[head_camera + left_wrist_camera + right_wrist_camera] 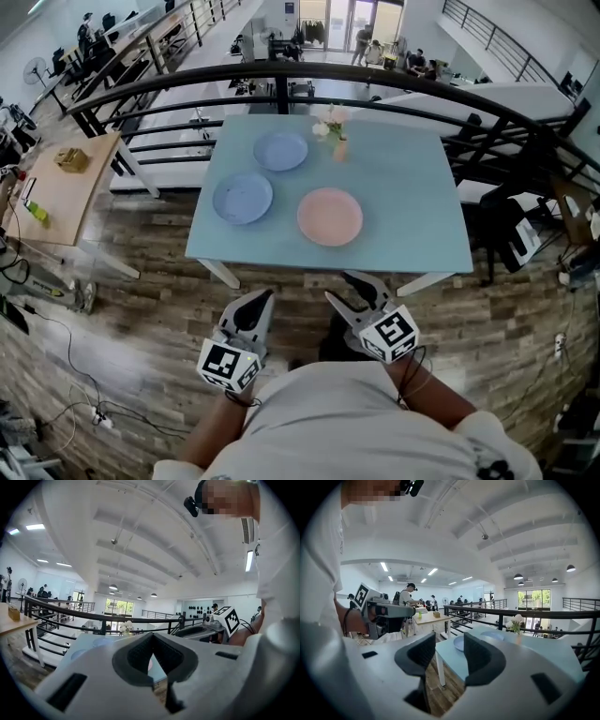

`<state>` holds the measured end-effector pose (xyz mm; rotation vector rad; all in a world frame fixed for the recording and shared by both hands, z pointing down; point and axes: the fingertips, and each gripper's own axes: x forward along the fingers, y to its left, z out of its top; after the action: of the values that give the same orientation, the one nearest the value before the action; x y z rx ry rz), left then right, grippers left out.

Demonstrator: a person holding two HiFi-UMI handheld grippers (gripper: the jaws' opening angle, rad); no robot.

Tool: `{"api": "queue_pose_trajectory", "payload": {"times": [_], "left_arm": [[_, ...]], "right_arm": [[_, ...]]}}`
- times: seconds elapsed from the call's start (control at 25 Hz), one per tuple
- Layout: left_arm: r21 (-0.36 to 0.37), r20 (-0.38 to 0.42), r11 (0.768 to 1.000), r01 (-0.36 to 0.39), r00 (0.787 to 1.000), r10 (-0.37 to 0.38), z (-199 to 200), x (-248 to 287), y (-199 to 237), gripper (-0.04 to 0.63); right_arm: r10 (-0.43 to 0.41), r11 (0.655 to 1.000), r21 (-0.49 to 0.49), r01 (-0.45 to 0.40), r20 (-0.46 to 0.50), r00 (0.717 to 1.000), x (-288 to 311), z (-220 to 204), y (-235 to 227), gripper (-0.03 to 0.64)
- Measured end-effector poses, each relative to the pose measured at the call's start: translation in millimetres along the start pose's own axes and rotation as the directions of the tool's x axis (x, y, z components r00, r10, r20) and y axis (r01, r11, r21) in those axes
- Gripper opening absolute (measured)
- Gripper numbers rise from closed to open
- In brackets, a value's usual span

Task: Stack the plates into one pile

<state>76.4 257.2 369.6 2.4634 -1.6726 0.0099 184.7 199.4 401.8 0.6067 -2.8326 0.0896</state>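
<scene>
In the head view, a light blue counter (403,206) stands in front of a black railing (375,80). Three plates lie on it, each apart from the others. One blue plate (243,198) is at the near left, a second blue plate (280,150) is farther back, and a pink plate (330,217) is near the middle. A small vase of flowers (333,127) stands behind the pink plate, just right of the far blue plate. Both tools hang over the wooden floor (141,309), short of the counter's near edge. The left gripper (263,295) comes to a single point, while the right gripper (359,286) shows two tips spread apart.

In the left gripper view, the jaws meet at their tips and hold nothing. The counter lies beyond them with the flowers (125,626) at its far side. A sliver of pink shows through the gap under the joined tips. The right gripper's marker cube (229,619) is off to the right.

In the right gripper view, the jaws stand wide and empty. The counter's near corner and the near blue plate (459,642) show between them but well beyond them. The other blue plate (492,634) lies farther back. The left gripper (389,611) is at the left.
</scene>
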Motion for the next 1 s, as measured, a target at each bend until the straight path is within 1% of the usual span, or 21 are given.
{"api": "queue_pose_trajectory", "payload": {"times": [0.24,0.4,0.48,0.76,0.84,1.0], "left_arm": [[0.006,-0.025,0.999,-0.047,0.999,0.047,3.4,35.3,19.8,0.005],[-0.004,-0.018,0.998,-0.060,0.998,0.060,9.5,78.0,28.4,0.005],[-0.008,-0.026,0.998,-0.061,0.998,0.061,11.0,102.2,27.1,0.005],[-0.004,-0.058,0.997,-0.080,0.995,0.080,13.9,183.1,28.0,0.005],[0.002,-0.064,0.997,-0.081,0.995,0.081,11.9,202.9,28.0,0.005],[-0.010,-0.081,0.996,-0.086,0.993,0.085,2.6,231.9,33.4,0.005]], "right_arm": [[0.048,0.999,0.023,-0.048,0.001,0.999,34.6,0.3,-43.5,0.193],[0.079,0.997,0.027,-0.079,-0.004,0.997,51.9,2.3,-86.6,0.178],[0.089,0.996,0.033,-0.089,-0.019,0.996,54.1,0.9,-110.3,0.171],[0.109,0.993,0.045,-0.106,-0.069,0.992,58.8,-8.6,-196.9,0.170],[0.111,0.993,0.051,-0.107,-0.086,0.990,59.8,-14.8,-217.4,0.169],[0.102,0.993,0.076,-0.094,-0.115,0.988,64.2,-27.1,-250.5,0.169]]}}
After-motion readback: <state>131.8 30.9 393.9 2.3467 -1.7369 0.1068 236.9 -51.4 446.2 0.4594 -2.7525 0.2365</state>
